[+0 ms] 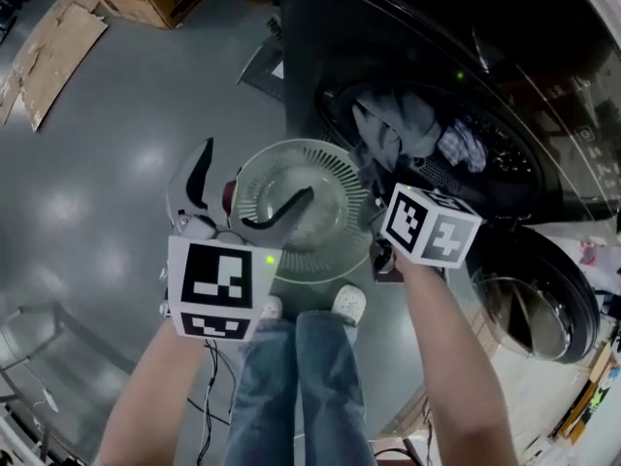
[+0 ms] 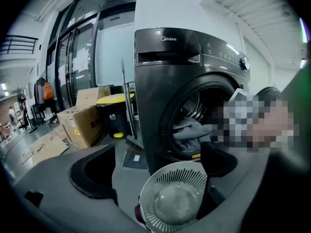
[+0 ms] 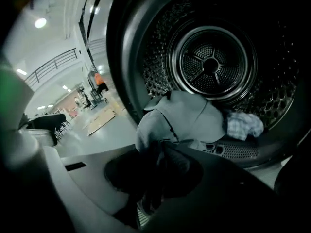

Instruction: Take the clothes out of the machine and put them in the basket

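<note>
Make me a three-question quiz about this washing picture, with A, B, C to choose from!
1. Where is the basket? A on a chair; B on the floor in front of the machine; C on top of it.
2. What colour is the garment that the right gripper holds? A red; B yellow; C grey.
3. How is the left gripper? A open and empty; B shut on a sock; C shut on the basket.
Answers: B, the head view shows it on the floor by the machine; C, grey cloth runs into the shut jaws; A, its jaws stand apart, nothing between.
</note>
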`<state>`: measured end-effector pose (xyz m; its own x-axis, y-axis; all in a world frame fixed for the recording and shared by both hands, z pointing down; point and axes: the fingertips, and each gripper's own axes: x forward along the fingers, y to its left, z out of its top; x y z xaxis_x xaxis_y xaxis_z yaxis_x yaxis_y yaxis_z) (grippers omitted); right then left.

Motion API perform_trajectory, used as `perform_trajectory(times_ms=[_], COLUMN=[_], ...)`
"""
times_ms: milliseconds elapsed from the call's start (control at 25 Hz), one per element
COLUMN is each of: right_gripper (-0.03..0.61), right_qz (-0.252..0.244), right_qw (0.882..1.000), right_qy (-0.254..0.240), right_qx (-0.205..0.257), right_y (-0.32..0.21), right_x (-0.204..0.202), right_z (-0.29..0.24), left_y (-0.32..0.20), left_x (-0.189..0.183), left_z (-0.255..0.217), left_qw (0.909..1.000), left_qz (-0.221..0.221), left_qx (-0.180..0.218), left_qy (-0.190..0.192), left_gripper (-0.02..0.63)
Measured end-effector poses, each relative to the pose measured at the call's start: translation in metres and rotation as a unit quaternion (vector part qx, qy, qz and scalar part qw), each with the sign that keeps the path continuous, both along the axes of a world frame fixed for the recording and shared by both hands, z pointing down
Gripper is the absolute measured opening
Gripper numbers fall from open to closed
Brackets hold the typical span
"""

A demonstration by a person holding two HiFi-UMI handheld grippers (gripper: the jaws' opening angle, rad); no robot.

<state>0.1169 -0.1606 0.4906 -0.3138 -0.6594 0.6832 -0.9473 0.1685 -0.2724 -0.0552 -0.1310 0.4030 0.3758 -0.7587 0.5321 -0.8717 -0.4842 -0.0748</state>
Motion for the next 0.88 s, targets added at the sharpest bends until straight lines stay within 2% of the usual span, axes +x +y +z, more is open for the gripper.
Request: perform_trajectory(times_ms=[120, 280, 440, 560, 680, 840, 880], right_gripper=[0.067, 0.067, 0.067, 0.067, 0.067, 0.067, 0.067], right_qz=[-0.008, -0.020, -0.019, -0.043, -0.092, -0.150, -0.153], right_qw=[0.999, 0.996, 0.986, 0.978, 0.965, 0.934, 0.931], right_qy=[-0.038, -0.074, -0.136, -0.162, -0.187, -0.237, -0.237], right_qx=[-0.016, -0.055, -0.098, -0.126, -0.159, -0.221, -0.231], right_y=[0.015, 0.043, 0.068, 0.087, 0.111, 0.157, 0.166], right_x=[-0.016, -0.042, -0.067, -0.091, -0.125, -0.181, -0.188], right_z=[0.003, 0.015, 0.029, 0.038, 0.044, 0.054, 0.058], left_y=[0.005, 0.011, 0.016, 0.018, 0.018, 0.017, 0.017], left_x=[-0.001, -0.010, -0.017, -0.022, -0.029, -0.041, -0.044], left_z=[-0.001, 0.002, 0.009, 0.013, 0.017, 0.019, 0.019], left_qw=[0.9999, 1.0000, 0.9999, 0.9998, 0.9997, 0.9995, 0.9995], left_qz=[0.009, -0.003, -0.008, -0.011, -0.016, -0.022, -0.022], left_qx=[0.002, -0.007, -0.013, -0.017, -0.020, -0.022, -0.022], left_qy=[-0.006, 0.002, 0.004, 0.006, 0.007, 0.006, 0.005], left_gripper=[0.548, 0.549, 0.548, 0.548, 0.548, 0.548, 0.549])
